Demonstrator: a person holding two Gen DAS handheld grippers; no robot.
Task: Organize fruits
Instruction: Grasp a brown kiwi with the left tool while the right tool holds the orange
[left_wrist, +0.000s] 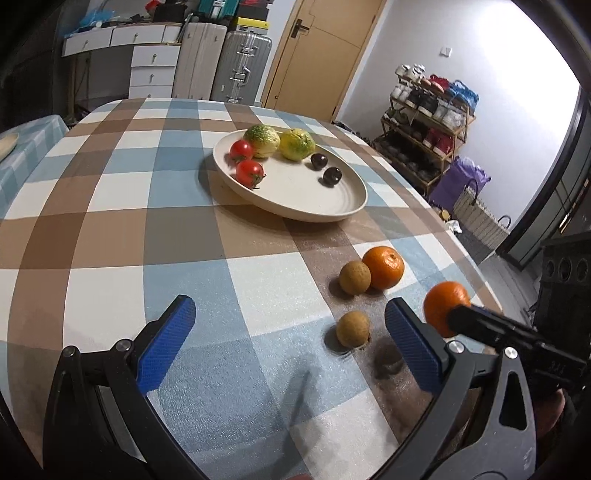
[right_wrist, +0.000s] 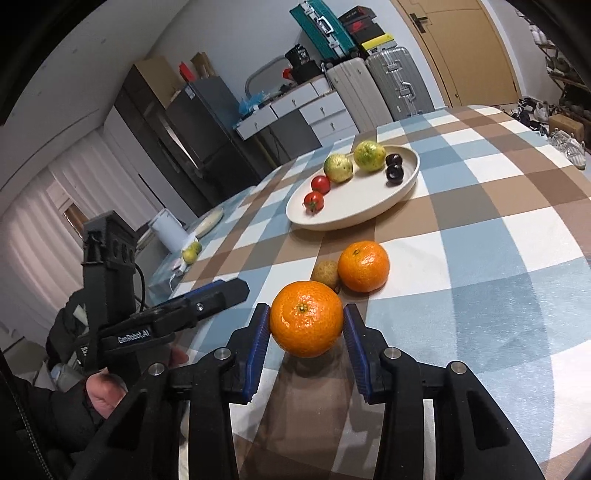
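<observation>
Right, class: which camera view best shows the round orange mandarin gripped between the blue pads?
The right wrist view: the round orange mandarin sits centred and whole in the right hand-held gripper. The left wrist view shows it partly hidden.

Indoor light is even, moderately bright. You get soft shadows under fruit on the worktop (left_wrist: 110, 229), strong fisheye bending with dark vignetted corners, slight blur at edges.
</observation>
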